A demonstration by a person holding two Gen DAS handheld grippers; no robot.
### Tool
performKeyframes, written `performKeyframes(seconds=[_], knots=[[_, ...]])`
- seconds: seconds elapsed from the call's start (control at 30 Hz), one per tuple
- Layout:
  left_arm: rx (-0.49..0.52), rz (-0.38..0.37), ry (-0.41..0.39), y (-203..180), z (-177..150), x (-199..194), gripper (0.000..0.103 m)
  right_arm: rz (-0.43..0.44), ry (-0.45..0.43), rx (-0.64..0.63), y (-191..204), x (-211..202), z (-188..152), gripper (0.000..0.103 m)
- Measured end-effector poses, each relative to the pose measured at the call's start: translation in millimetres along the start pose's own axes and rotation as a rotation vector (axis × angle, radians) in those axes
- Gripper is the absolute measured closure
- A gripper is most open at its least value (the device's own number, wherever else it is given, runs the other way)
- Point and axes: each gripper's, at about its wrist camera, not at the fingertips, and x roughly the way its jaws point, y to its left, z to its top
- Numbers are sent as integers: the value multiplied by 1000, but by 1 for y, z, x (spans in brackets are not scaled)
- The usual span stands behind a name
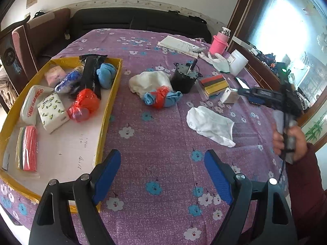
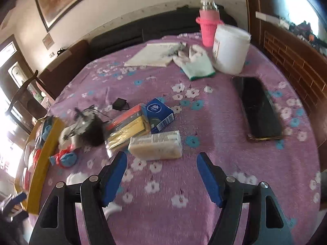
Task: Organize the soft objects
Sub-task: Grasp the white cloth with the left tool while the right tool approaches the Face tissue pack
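Note:
A yellow-rimmed tray (image 1: 110, 106) at the left holds tissue packs, a blue cloth ball (image 1: 106, 74), a red bag bundle (image 1: 83, 104) and other soft items. On the purple cloth lie a white sock (image 1: 210, 125), a blue and red bundle (image 1: 161, 98) and a white cloth (image 1: 150, 80). My left gripper (image 1: 162, 175) is open and empty above the cloth near the tray's corner. My right gripper (image 2: 161, 177) is open and empty just short of a pale wrapped pack (image 2: 156, 145); a sponge pack (image 2: 127, 129) and a blue tissue box (image 2: 159, 114) lie behind it.
A black pot (image 1: 184, 78), a phone (image 2: 259, 108), a white tub (image 2: 230, 49), a pink cup (image 2: 208, 30), a glove (image 2: 196, 64) and papers (image 2: 153, 56) stand toward the far right. A wooden cabinet runs along the table's right side.

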Motion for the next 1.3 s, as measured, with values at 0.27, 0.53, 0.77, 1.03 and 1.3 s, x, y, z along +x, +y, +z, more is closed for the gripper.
performKeyframes(seconds=[0.27,0.53,0.77,1.03,1.3], knots=[[44,-12,0,-14,6,-3,20,-7,24,-58,18,33,3,34],[118,-51,46,-41,23,25,20,96,137,-205,20,-3,-68,23],[195,-62,99,-89,43,77,20,204,-21,25,-40,-20,-83,13],[608,-68,161,-135,51,142,20,206,-44,92,-54,-25,-81,12],[558,3,287,-124,32,133,43,208,-43,91,-53,-26,-81,11]])
